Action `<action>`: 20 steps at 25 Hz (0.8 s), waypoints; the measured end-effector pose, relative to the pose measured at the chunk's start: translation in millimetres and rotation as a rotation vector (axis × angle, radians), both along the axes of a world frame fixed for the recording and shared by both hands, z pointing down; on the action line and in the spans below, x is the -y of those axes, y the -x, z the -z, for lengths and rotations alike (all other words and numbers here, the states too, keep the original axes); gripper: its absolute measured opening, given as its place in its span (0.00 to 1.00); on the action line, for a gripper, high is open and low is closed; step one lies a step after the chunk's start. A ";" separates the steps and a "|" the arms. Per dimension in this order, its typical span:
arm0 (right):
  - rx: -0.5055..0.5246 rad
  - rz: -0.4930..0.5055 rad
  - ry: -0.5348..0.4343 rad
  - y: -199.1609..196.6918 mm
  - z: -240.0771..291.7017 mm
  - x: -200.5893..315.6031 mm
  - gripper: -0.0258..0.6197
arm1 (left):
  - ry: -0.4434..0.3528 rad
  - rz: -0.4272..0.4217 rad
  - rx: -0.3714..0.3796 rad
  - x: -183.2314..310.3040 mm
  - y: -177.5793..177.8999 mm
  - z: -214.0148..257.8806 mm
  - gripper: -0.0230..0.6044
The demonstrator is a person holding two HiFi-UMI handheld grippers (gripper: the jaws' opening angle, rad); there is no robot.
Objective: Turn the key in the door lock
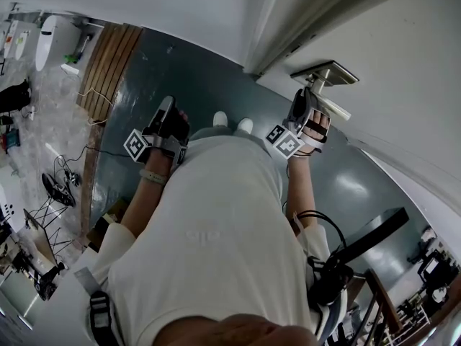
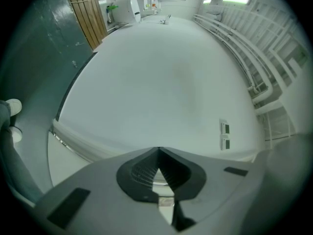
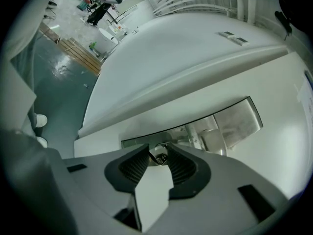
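The white door carries a brushed metal lock plate with a lever handle. My right gripper reaches up to that plate. In the right gripper view the plate and lever fill the middle. A small metal key sits in the lock, and my right gripper is shut on its head. My left gripper hangs apart at the left, pointing at a bare white wall. In its own view, my left gripper has its tips meeting and holds nothing.
Below me is a teal floor, with wooden boards against the wall at the left. Cables and a stand lie at the left edge. A black chair stands at the lower right. My shoes are near the door frame.
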State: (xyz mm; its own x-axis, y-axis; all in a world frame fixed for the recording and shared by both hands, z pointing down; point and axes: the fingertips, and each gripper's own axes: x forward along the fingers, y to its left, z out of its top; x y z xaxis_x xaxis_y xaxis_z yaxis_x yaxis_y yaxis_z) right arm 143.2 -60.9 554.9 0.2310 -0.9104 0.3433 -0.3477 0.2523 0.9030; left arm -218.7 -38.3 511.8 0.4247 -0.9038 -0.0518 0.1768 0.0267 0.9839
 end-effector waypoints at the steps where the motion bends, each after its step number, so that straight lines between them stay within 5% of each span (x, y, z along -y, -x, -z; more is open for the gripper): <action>1: 0.002 -0.006 0.000 0.2 -0.1 0.4 0.23 | 0.000 0.001 -0.001 -0.1 0.4 0.3 0.05; 11: 0.192 -0.064 -0.038 0.8 7.6 2.3 0.23 | 0.005 0.005 -0.007 -1.5 0.2 1.0 0.05; 20: 0.629 -0.148 -0.086 -3.2 16.1 3.6 0.23 | 0.005 0.013 -0.004 -4.3 4.9 2.1 0.05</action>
State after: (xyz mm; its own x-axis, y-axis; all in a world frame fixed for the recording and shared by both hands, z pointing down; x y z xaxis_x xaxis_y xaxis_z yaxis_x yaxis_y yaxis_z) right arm 146.4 -64.5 538.8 0.1344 -0.9145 0.3815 -0.8419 0.0977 0.5307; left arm -223.5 -34.0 509.7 0.4124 -0.9097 -0.0490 0.1806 0.0289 0.9831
